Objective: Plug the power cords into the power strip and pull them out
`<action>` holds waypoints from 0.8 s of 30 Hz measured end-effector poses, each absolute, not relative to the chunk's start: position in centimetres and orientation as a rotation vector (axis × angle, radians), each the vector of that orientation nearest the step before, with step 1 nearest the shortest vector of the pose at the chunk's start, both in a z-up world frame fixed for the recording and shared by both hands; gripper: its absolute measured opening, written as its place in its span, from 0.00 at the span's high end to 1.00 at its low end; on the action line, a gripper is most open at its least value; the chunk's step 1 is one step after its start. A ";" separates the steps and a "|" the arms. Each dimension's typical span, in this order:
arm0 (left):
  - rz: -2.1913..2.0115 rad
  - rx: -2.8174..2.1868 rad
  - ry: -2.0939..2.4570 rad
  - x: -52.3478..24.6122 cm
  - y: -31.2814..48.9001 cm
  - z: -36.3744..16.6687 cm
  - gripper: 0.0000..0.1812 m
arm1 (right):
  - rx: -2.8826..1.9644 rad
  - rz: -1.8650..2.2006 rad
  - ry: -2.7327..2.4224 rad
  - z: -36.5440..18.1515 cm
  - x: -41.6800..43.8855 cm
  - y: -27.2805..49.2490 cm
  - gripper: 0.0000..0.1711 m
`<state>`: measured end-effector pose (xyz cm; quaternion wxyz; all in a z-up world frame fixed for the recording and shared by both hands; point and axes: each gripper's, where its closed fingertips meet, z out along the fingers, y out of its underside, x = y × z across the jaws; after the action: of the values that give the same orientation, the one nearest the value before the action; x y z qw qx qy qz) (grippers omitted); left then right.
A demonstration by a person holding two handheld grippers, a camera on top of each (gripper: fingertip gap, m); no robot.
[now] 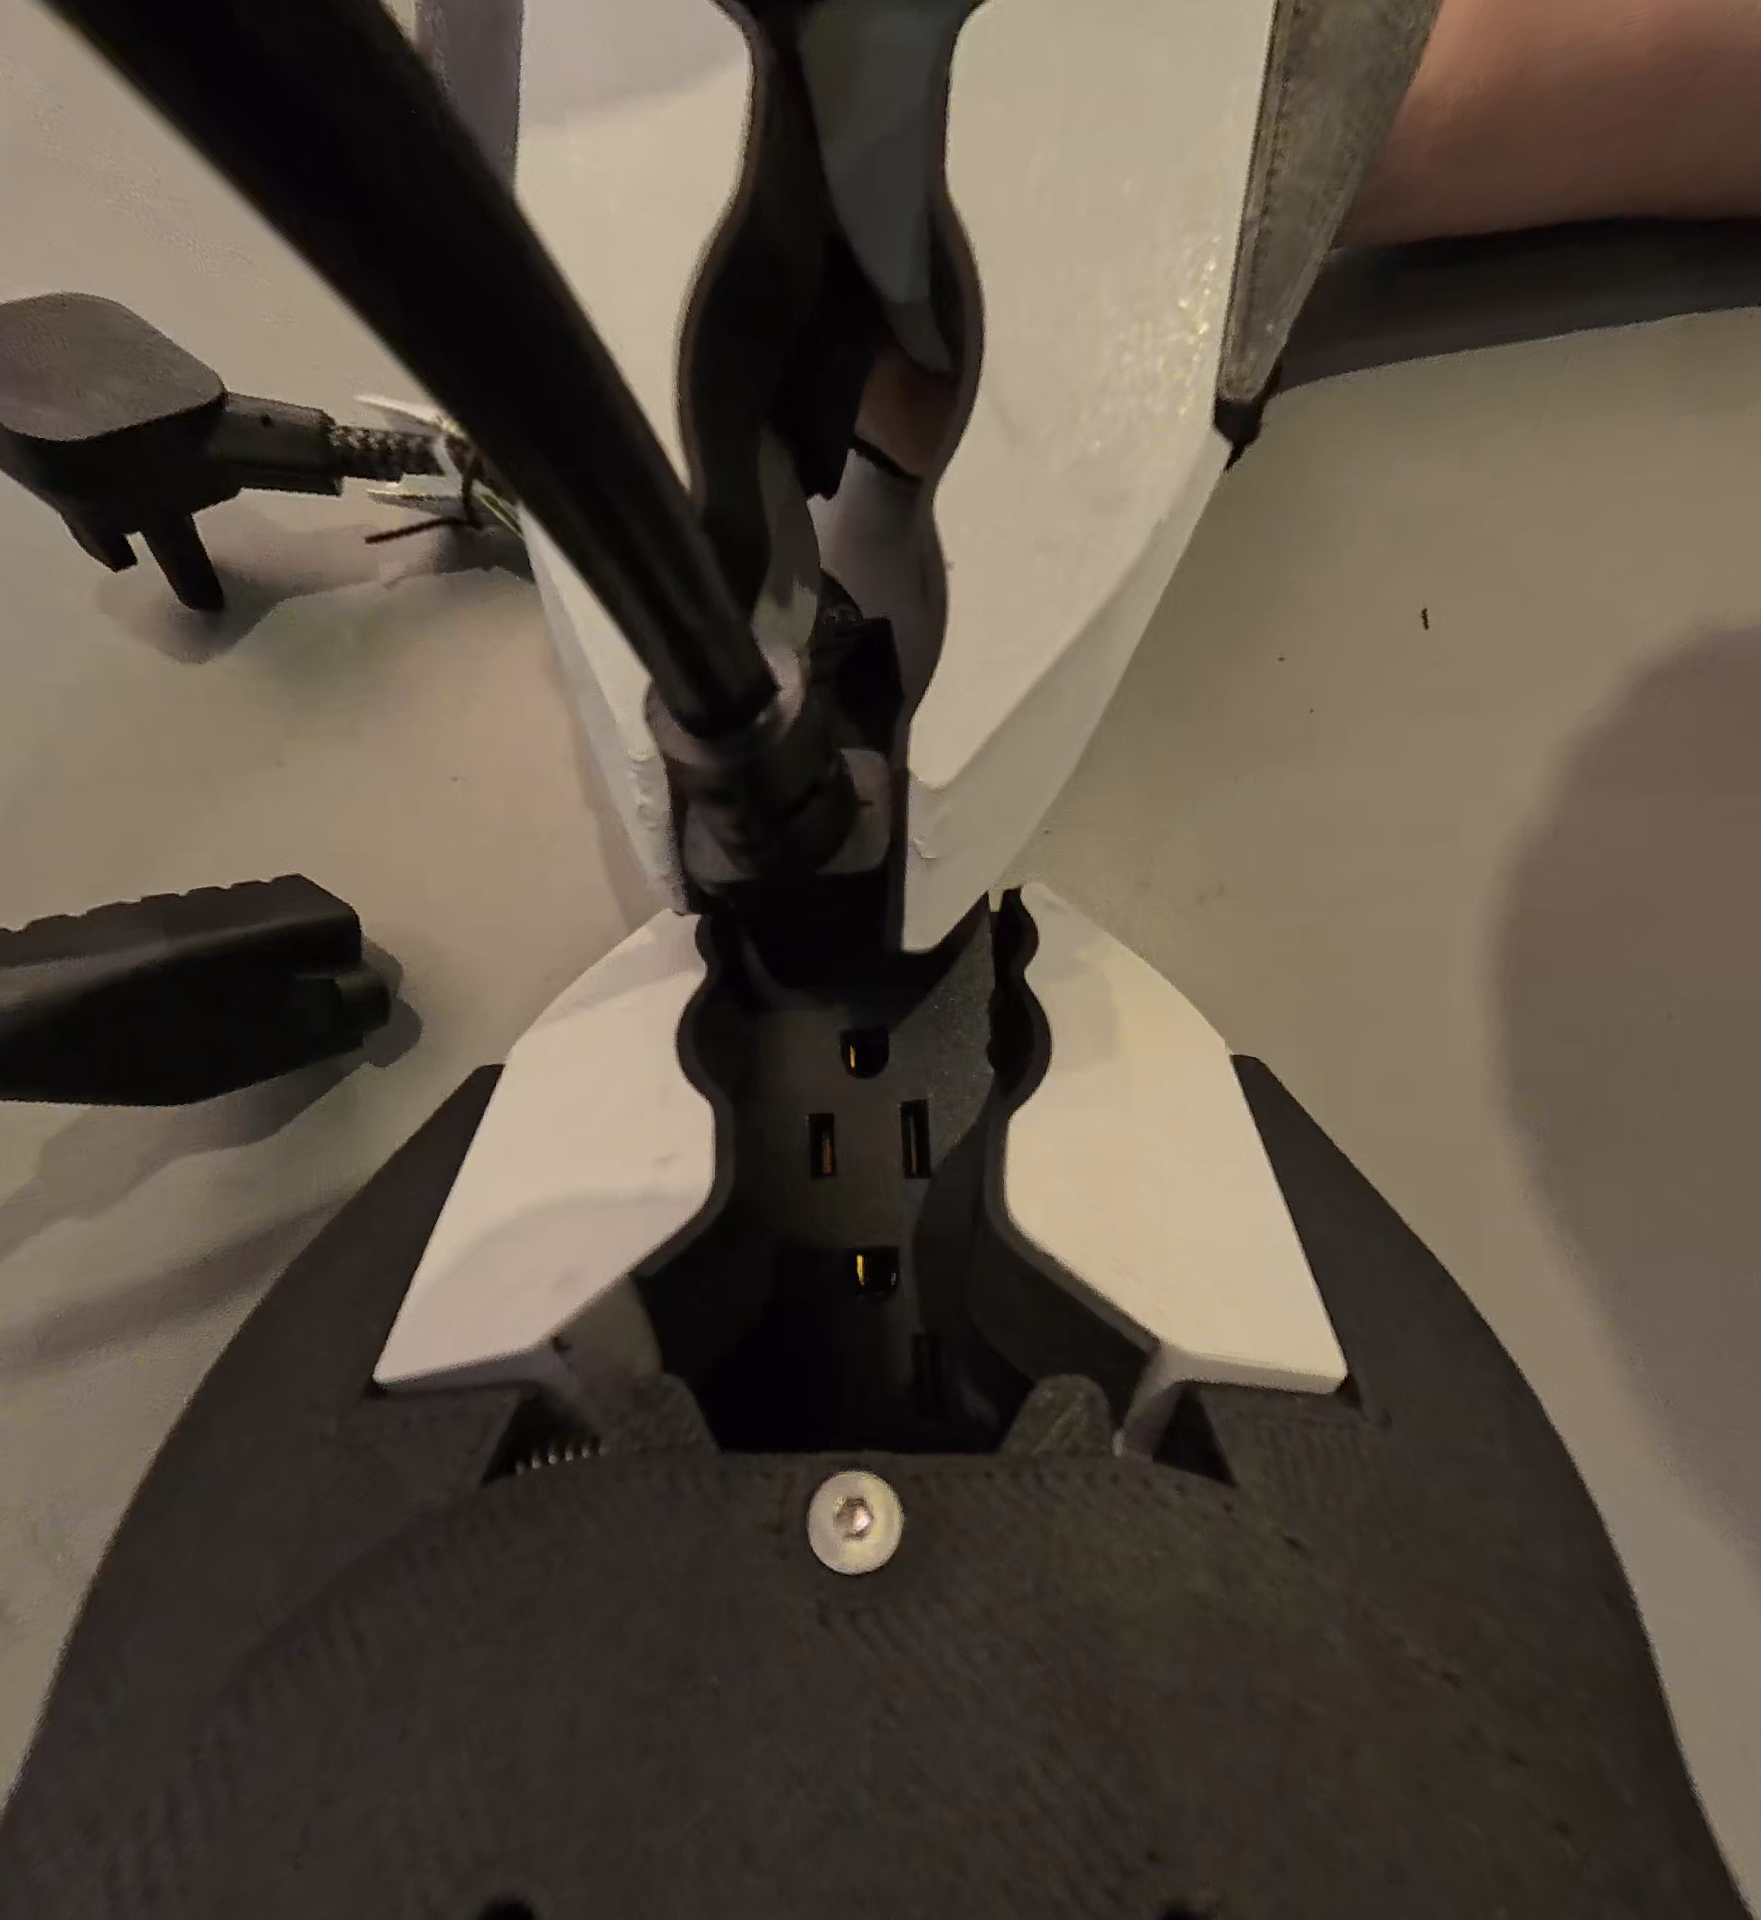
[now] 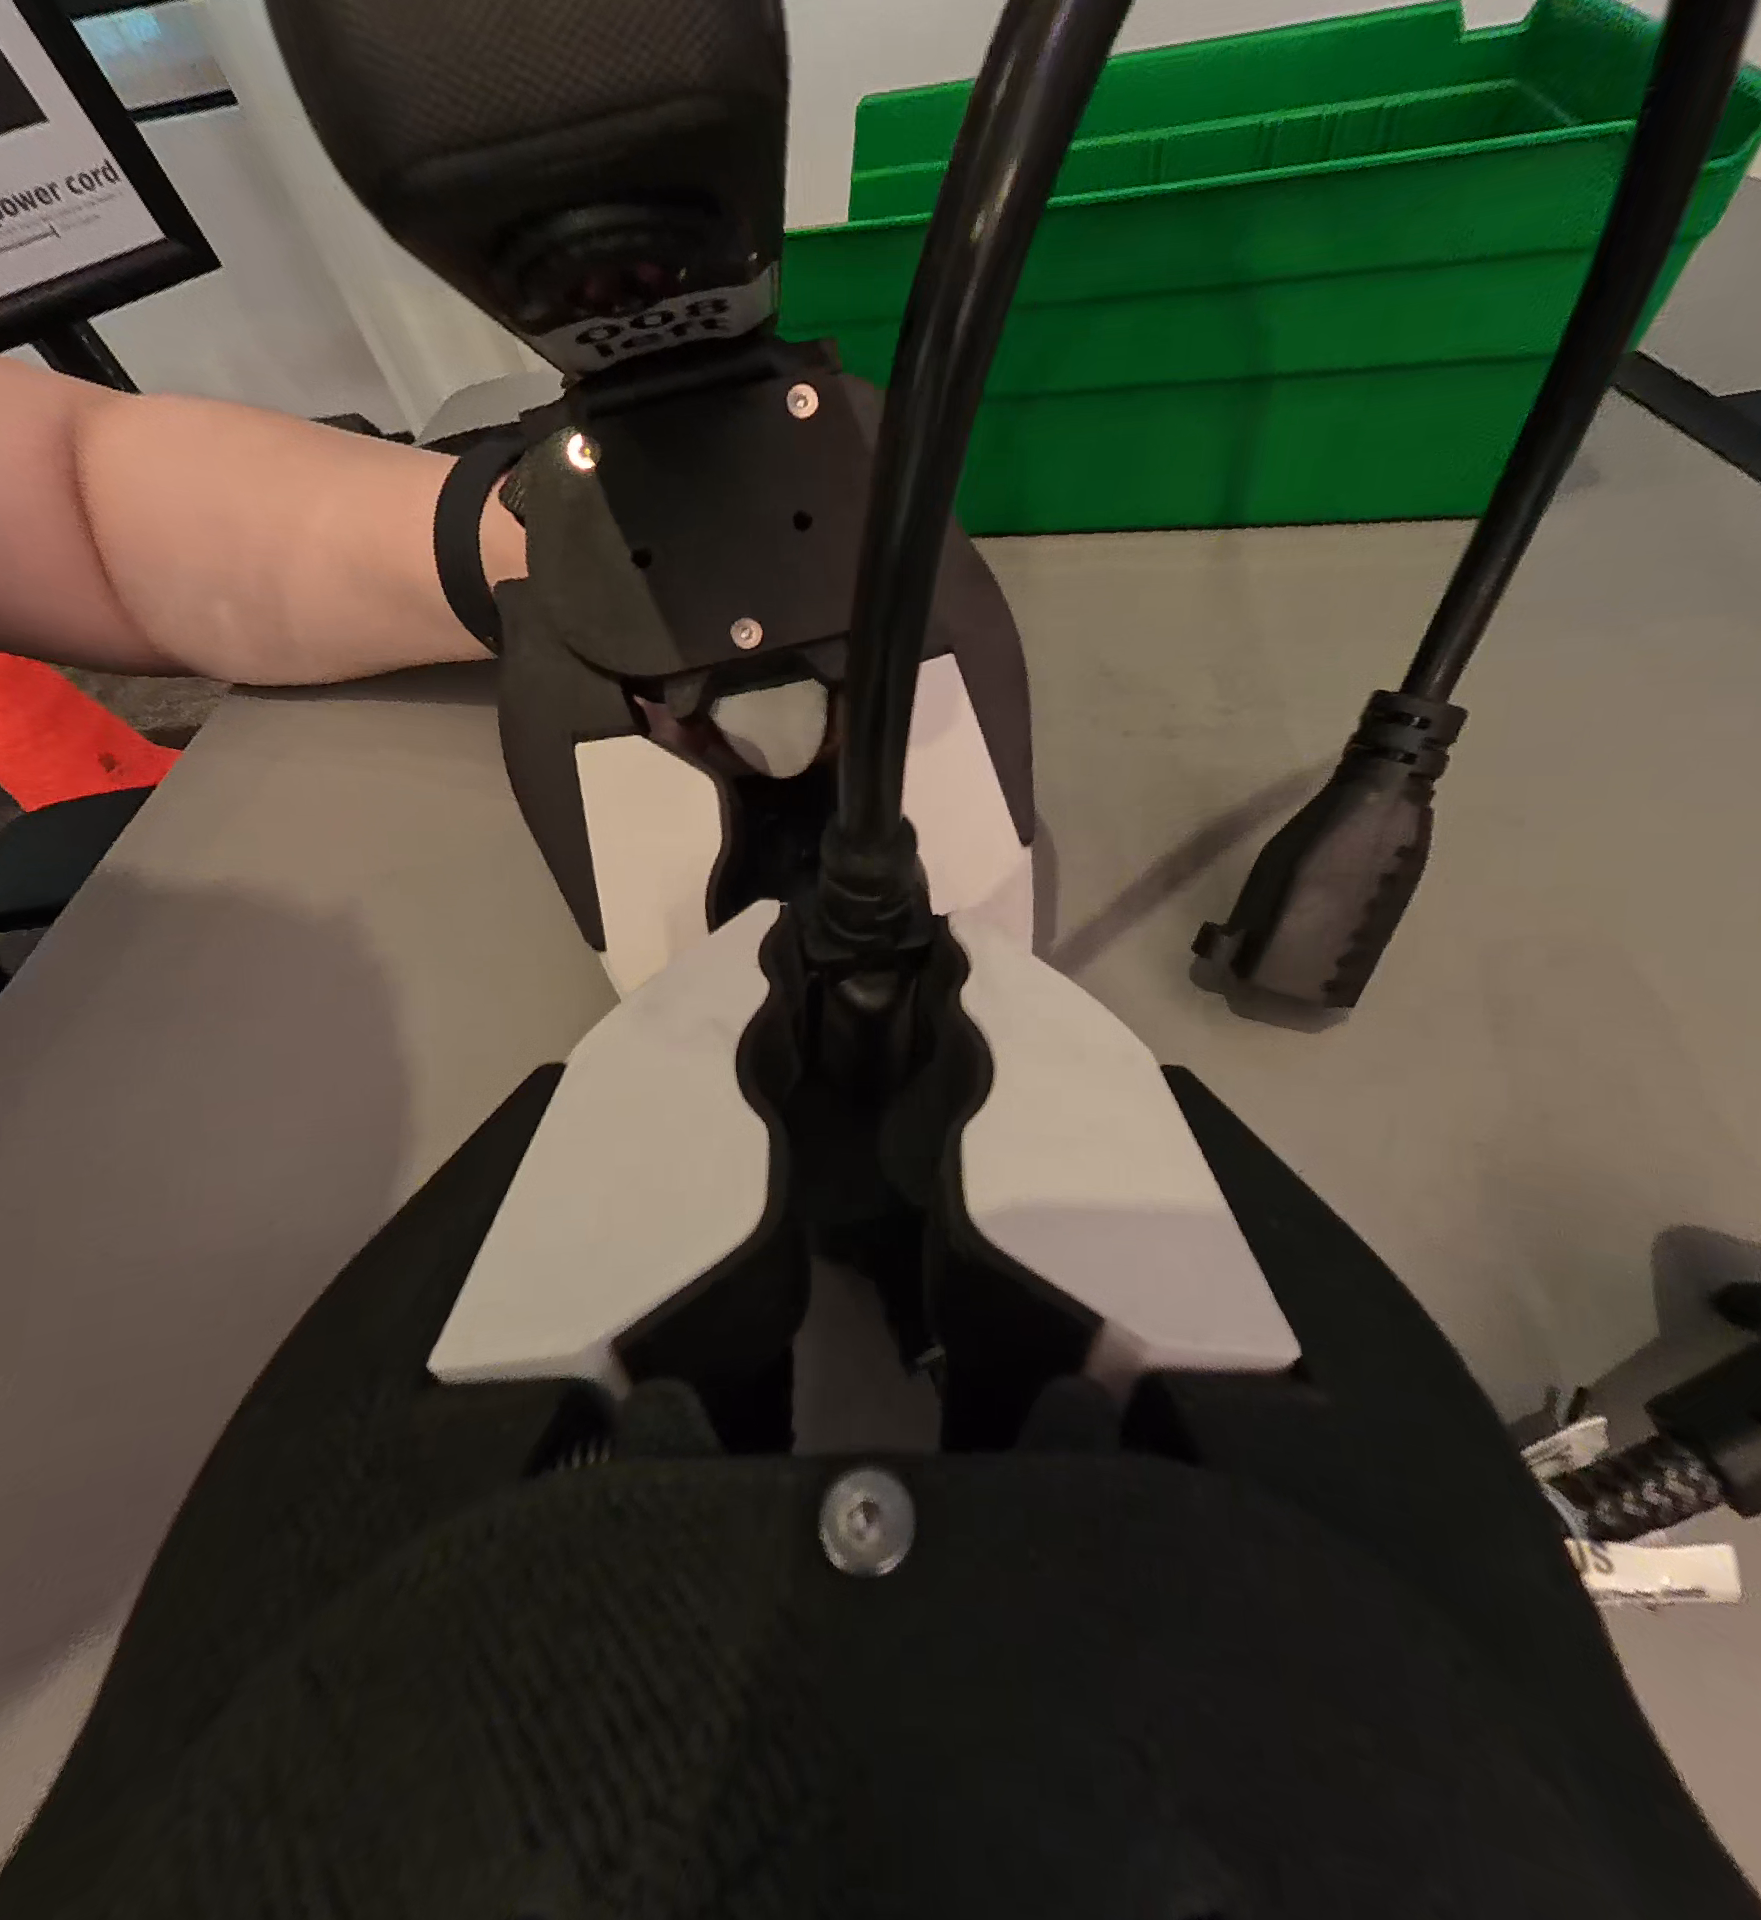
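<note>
Left wrist view. Nearest you: left hand-held gripper (image 1: 860, 1049), white fingers (image 1: 585, 1122) clamped on either side of the black power strip (image 1: 871, 1153), which sits between them with empty sockets facing the camera. Just beyond its tips, right hand-held gripper (image 1: 803, 831) meets it tip to tip, closed on a black plug (image 1: 782, 800) whose thick cord (image 1: 502, 395) arches up and left. Whether the blades are seated in the strip you cannot tell; the junction is hidden. Spare items on the grey surface (image 1: 1375, 935), well left: a flat plug with braided lead (image 1: 86, 405) and a ribbed plug (image 1: 159, 966).

Right wrist view. Nearest you: right hand-held gripper (image 2: 860, 997), closed on the plug (image 2: 860, 935) at the cord's strain relief, plug centred between its tips. Left hand-held gripper (image 2: 782, 831) faces it, a forearm (image 2: 180, 540) behind. Green bin (image 2: 1323, 312) at the back; ribbed plug (image 2: 1323, 883) lies to the right.

Hazards, as judged:
- Tilted plug, caused by the stiff cord's sideways pull: blades bind.
- Strip slipping in your left grip under push or pull.
- Grip sliding along the strain relief.
</note>
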<state>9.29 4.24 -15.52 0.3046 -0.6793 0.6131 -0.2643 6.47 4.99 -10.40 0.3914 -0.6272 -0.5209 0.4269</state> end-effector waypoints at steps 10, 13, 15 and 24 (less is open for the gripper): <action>-0.694 -1.795 1.589 9.1 4.7 -15.2 0.74 | -1.597 1.010 -1.337 -9.9 4.9 5.3 0.88; -0.682 -1.805 1.603 9.2 4.6 -15.5 0.74 | -1.599 1.014 -1.351 -10.1 5.3 5.2 0.87; -0.698 -1.801 1.615 9.3 4.4 -15.5 0.74 | -1.597 1.043 -1.339 -10.2 6.1 5.0 0.87; -0.680 -1.791 1.604 9.2 4.6 -15.4 0.74 | -1.596 1.016 -1.374 -10.0 5.2 5.1 0.88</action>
<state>9.22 4.61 -15.37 0.3161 -0.6799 0.6092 -0.2581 5.24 5.07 -10.02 0.3911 -0.6281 -0.5408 0.4000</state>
